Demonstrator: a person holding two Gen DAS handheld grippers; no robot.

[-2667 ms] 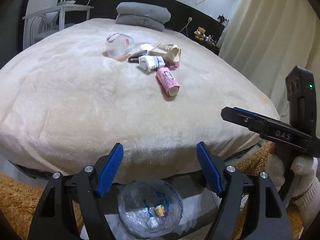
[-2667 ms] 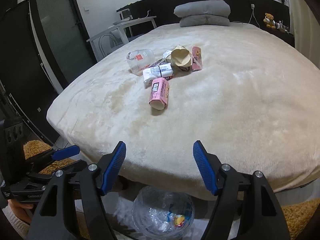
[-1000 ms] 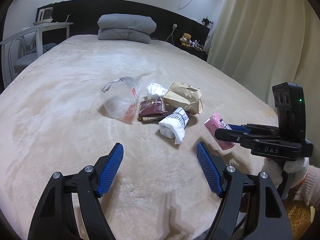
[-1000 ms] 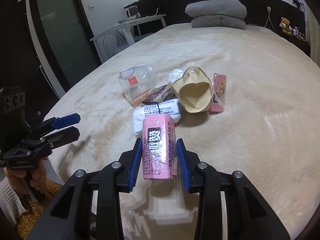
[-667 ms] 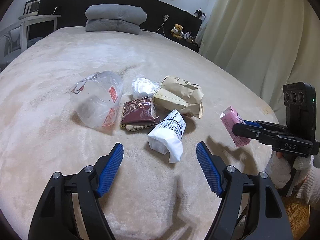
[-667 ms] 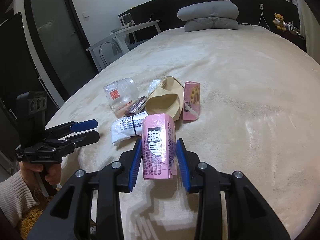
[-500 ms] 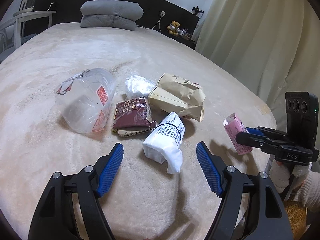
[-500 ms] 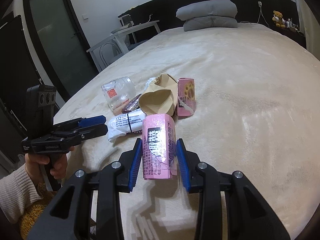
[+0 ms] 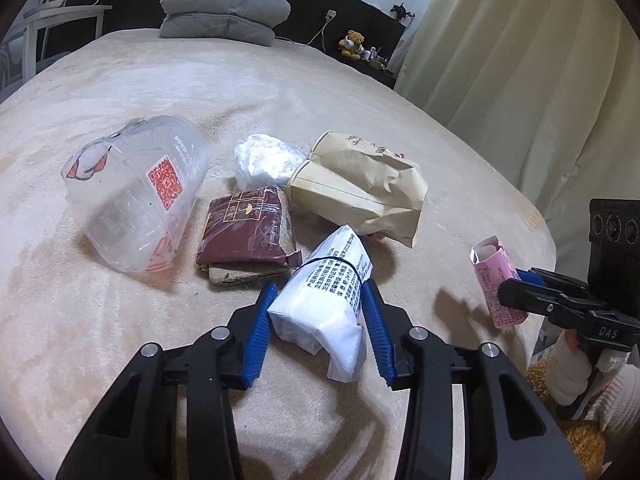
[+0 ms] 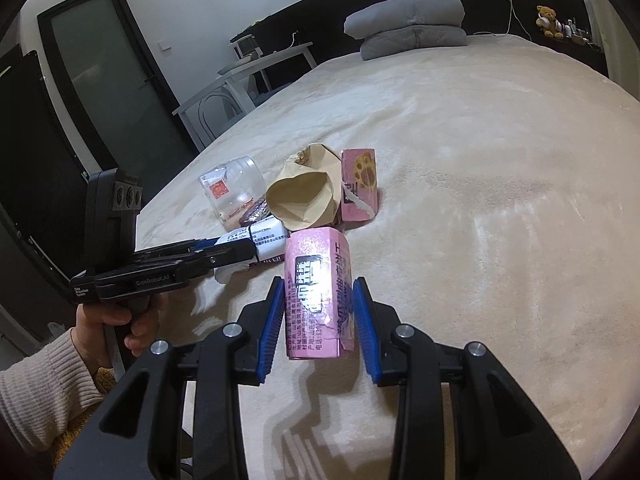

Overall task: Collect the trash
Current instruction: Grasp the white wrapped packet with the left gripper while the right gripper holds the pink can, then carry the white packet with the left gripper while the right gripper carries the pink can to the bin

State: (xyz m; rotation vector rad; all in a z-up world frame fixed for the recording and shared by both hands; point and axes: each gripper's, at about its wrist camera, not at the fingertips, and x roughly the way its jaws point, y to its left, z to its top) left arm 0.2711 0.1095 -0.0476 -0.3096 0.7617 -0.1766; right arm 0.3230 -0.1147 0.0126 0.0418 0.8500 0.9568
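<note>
Bed: wide bare blanket from 3 to 6 o'clock of the trash pile; right edge at the curtain. Left gripper just closed, pinching the white packet at the pile's 6 o'clock. Right gripper clamps the pink carton, lifted.

We see a cream plush bed; beside the brown paper bag lie a clear plastic tub, a maroon packet (wrapper torn) and a pink carton; grey pillows sit beyond.
</note>
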